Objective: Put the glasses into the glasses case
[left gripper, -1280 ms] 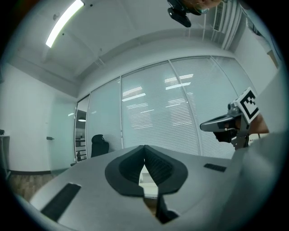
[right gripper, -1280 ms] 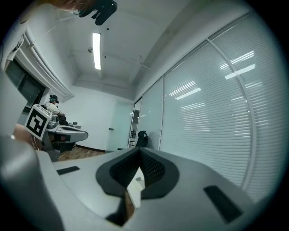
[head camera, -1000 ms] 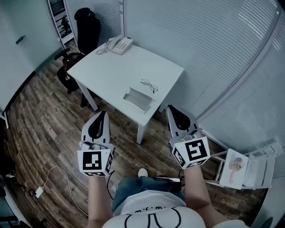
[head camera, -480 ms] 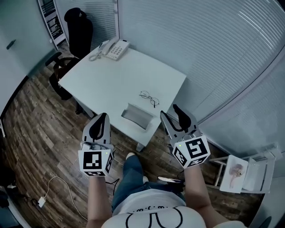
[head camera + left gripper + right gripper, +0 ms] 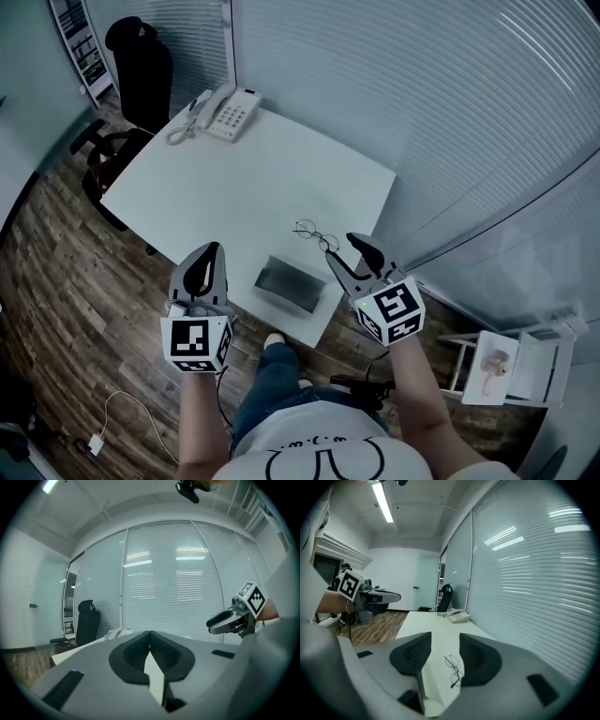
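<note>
Thin wire-framed glasses [image 5: 315,236] lie unfolded on the white table [image 5: 234,178], near its right front corner. The open grey glasses case [image 5: 289,285] sits just in front of them at the table's near edge. My right gripper [image 5: 349,255] hovers right of the case and just short of the glasses, its jaws opening with nothing held. In the right gripper view the glasses [image 5: 453,670] show on the table beyond the gap of the right gripper [image 5: 443,653]. My left gripper [image 5: 208,259] is shut and empty, left of the case; its jaws meet in the left gripper view [image 5: 150,639].
A white desk phone [image 5: 225,112] stands at the table's far corner, with a black office chair [image 5: 136,70] behind it. Blinds cover the glass wall along the right. A white folding rack [image 5: 511,361] stands at the lower right, and a cable [image 5: 122,412] lies on the wood floor.
Both grippers have moved forward to the table's near edge. The right jaws have gone from shut to open. The left jaws stayed shut.
</note>
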`<action>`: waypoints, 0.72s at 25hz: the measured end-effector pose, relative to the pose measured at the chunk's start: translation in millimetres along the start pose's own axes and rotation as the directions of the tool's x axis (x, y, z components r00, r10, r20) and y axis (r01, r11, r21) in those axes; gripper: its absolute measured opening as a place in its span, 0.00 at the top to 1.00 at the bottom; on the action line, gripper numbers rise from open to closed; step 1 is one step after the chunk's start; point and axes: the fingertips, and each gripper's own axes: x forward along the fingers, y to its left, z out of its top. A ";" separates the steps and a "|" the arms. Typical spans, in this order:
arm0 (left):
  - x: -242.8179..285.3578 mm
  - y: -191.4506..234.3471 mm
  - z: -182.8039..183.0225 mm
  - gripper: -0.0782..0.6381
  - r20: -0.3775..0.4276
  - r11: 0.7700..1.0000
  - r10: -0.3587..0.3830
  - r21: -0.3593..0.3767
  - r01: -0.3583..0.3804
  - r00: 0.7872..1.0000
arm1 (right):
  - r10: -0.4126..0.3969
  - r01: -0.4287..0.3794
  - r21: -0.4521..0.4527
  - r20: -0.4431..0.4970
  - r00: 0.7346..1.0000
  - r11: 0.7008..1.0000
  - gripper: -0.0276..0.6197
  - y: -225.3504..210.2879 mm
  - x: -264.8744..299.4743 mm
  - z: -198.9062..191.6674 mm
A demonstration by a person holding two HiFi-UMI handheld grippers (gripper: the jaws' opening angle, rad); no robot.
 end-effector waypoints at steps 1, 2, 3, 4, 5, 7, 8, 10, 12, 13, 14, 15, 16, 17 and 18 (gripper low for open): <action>8.8 4.5 -3.8 0.87 -0.012 1.000 -0.006 -0.003 0.006 1.000 | 0.011 -0.011 0.001 -0.025 1.000 1.000 0.66 -4.9 12.4 -7.1; 17.3 9.0 -7.9 0.87 -0.025 1.000 -0.012 -0.006 0.012 1.000 | 0.024 -0.024 0.004 -0.050 0.998 1.000 0.67 -9.6 24.9 -14.3; 25.1 13.1 -12.6 0.87 -0.039 1.000 -0.018 -0.010 0.018 0.999 | 0.040 -0.040 0.007 -0.076 0.996 0.999 0.68 -13.7 37.4 -22.3; 32.5 16.7 -18.3 0.87 -0.054 1.000 -0.025 -0.014 0.024 0.998 | 0.059 -0.058 0.009 -0.103 0.993 0.998 0.69 -16.9 49.7 -31.7; 39.7 19.8 -24.7 0.87 -0.070 0.999 -0.032 -0.017 0.031 0.997 | 0.078 -0.078 0.010 -0.133 0.988 0.997 0.70 -19.4 61.9 -42.3; 53.7 25.4 -37.7 0.87 -0.100 0.999 -0.047 -0.018 0.045 0.994 | 0.115 -0.116 0.008 -0.194 0.974 0.993 0.71 -23.0 84.0 -64.4; 59.8 28.2 -43.0 0.87 -0.113 0.999 -0.053 -0.017 0.052 0.992 | 0.131 -0.133 0.008 -0.222 0.966 0.991 0.71 -24.3 93.1 -74.5; 70.0 34.4 -51.3 0.87 -0.134 0.998 -0.063 -0.016 0.061 0.989 | 0.157 -0.159 0.013 -0.273 0.949 0.987 0.73 -27.1 107.7 -93.1; 79.2 40.7 -59.6 0.87 -0.153 0.998 -0.068 -0.021 0.065 0.986 | 0.179 -0.181 0.025 -0.319 0.931 0.983 0.74 -31.1 120.3 -111.6; 83.8 43.4 -64.2 0.87 -0.162 0.998 -0.069 -0.025 0.066 0.984 | 0.191 -0.190 0.037 -0.338 0.921 0.981 0.75 -33.4 126.3 -120.5; 88.2 45.5 -68.9 0.87 -0.170 0.997 -0.071 -0.028 0.067 0.983 | 0.205 -0.199 0.054 -0.352 0.913 0.979 0.76 -35.8 132.2 -128.5; 92.1 46.9 -73.4 0.87 -0.177 0.997 -0.073 -0.031 0.069 0.981 | 0.219 -0.205 0.075 -0.360 0.907 0.976 0.78 -38.1 137.6 -135.1; 95.4 47.9 -77.8 0.87 -0.184 0.997 -0.076 -0.032 0.072 0.980 | 0.233 -0.212 0.097 -0.364 0.902 0.973 0.79 -40.1 142.2 -140.1; 97.9 48.4 -82.0 0.87 -0.192 0.997 -0.078 -0.033 0.073 0.978 | 0.246 -0.218 0.117 -0.367 0.897 0.969 0.79 -41.5 145.7 -144.0; 99.4 48.7 -86.0 0.87 -0.199 0.997 -0.079 -0.035 0.074 0.977 | 0.259 -0.226 0.130 -0.371 0.892 0.965 0.80 -42.3 148.2 -147.2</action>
